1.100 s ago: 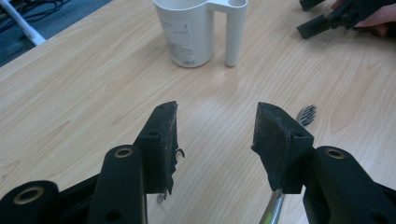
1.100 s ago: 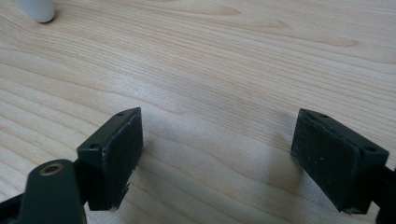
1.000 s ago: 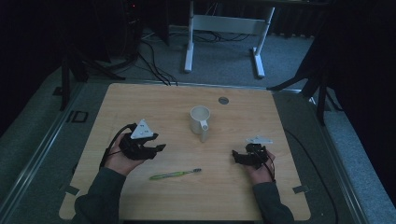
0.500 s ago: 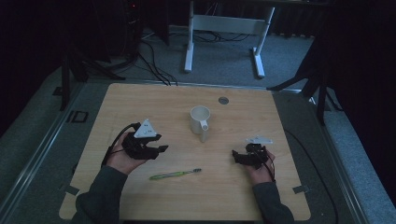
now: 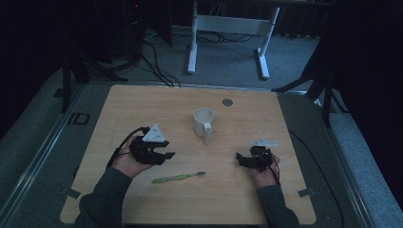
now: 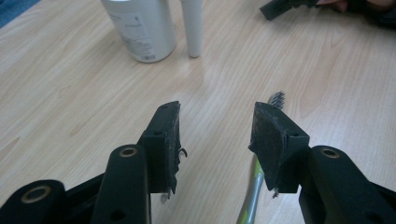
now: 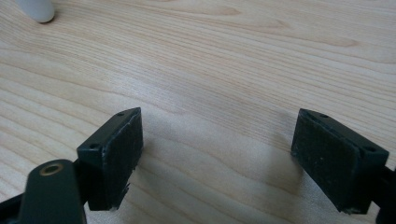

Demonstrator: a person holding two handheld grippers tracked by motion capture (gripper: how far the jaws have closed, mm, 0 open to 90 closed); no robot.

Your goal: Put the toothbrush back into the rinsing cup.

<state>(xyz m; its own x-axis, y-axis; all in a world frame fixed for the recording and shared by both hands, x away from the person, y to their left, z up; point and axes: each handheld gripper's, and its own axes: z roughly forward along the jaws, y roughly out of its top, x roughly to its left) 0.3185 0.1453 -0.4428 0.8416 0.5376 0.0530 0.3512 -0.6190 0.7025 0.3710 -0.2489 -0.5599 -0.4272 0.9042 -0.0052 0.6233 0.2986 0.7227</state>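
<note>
My left tongs (image 5: 164, 155) sit on the left half of the wooden surface (image 5: 142, 102), held low over it by my left hand (image 5: 127, 161). Their jaws stand apart and have just been closing a little; nothing is pressed between the pads. In the left gripper view the left tongs (image 6: 217, 140) look across the surface, and the green toothbrush (image 6: 254, 186) lies on the wood below and behind the right-hand jaw, its dark bristle head showing just past that jaw's tip. From the high view the toothbrush (image 5: 178, 178) lies flat near the front edge, just in front of the left tongs and between my two hands, bristle end toward the right.

My right tongs (image 5: 243, 159) rest on the right half of the surface, well apart from the toothbrush. In the right gripper view the right tongs (image 7: 217, 158) are spread wide over bare wood.

A white mug (image 5: 203, 121) stands upright near the middle of the surface, beyond both tongs.
</note>
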